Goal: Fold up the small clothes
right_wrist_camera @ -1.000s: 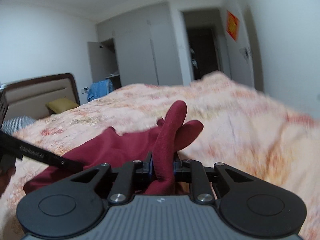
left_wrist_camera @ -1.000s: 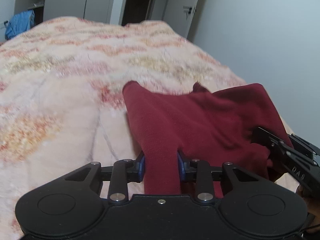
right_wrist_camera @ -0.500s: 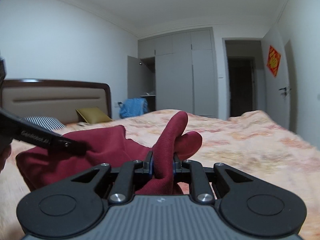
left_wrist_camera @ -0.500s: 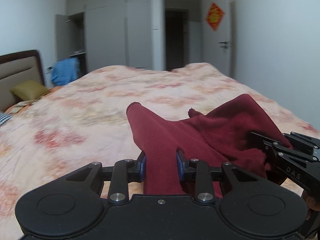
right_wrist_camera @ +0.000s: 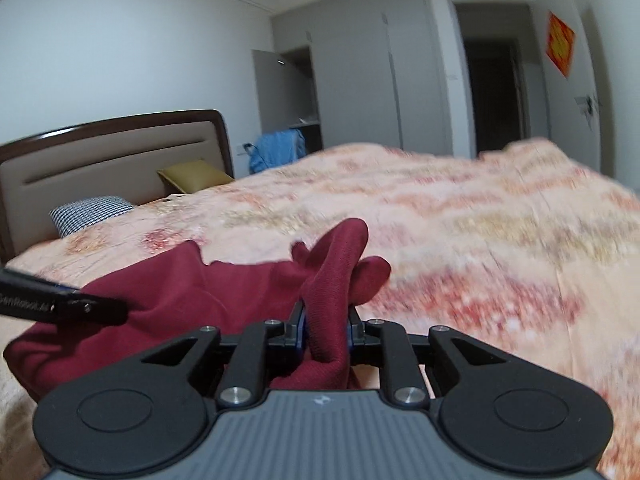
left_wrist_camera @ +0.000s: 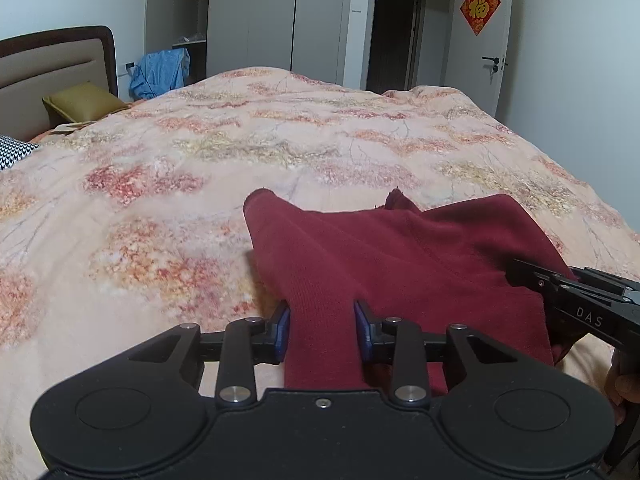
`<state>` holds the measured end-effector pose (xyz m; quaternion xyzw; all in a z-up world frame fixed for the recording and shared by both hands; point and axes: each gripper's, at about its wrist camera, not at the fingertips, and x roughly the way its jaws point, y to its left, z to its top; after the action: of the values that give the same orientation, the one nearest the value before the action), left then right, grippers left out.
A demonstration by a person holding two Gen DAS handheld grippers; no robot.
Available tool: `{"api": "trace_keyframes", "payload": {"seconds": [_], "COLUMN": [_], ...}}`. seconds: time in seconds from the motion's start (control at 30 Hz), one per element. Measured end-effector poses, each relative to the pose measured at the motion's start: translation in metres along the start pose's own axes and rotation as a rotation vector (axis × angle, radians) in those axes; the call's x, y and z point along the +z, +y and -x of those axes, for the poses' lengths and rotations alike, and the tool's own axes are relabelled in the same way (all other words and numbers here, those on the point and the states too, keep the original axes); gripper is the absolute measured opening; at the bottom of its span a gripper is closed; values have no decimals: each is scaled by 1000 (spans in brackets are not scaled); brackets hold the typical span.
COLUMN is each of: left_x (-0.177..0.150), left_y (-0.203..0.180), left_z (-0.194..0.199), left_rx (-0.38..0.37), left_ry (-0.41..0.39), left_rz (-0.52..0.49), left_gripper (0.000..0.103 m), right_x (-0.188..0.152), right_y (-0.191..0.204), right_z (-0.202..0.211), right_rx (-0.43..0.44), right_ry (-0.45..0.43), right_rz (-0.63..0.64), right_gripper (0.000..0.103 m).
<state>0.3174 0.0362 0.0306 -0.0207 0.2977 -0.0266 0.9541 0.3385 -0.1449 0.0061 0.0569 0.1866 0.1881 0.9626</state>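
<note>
Both tongs have tipped back down from level, bringing the dark red garment (left_wrist_camera: 400, 264) toward the bedspread (left_wrist_camera: 200, 184).

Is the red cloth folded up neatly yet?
Not yet. The red cloth hangs bunched between the left hand-held gripper and right hand-held gripper, both clamped on it.

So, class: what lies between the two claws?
In both wrist views, only the dark red garment spans between the left claw and the right claw; each is shut on it.

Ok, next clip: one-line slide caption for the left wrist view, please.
Left gripper shut on a dark red garment above a floral bedspread, right gripper gripping its other end.
</note>
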Motion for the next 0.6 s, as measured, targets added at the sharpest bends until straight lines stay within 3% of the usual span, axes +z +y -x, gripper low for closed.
{"api": "trace_keyframes", "payload": {"seconds": [0.17,0.27,0.33,0.43,0.53,0.6], "left_x": [1,2,3,3,4,6], "left_y": [-2,0,0,-1,-2,-3], "left_z": [-3,-4,-1,6,18,27], "left_rx": [10,3,0,14,22,24], "left_ry": [15,27,28,20,4,-14], "left_rz": [-13,5,13,28,49,67], "left_gripper": [46,64,79,93,102,102], "right_x": [-4,-4,-2,-1,1,3], "right_y": [-4,-2,-2,-1,1,4], "right_z": [2,6,10,17,29,41], "right_rx": [-28,-48,-61,-85,-108,-104], "right_ry": [1,-4,-1,-6,-32,-59], "right_rz": [-1,12,18,32,36,49], "right_gripper": [29,39,57,72,93,97]}}
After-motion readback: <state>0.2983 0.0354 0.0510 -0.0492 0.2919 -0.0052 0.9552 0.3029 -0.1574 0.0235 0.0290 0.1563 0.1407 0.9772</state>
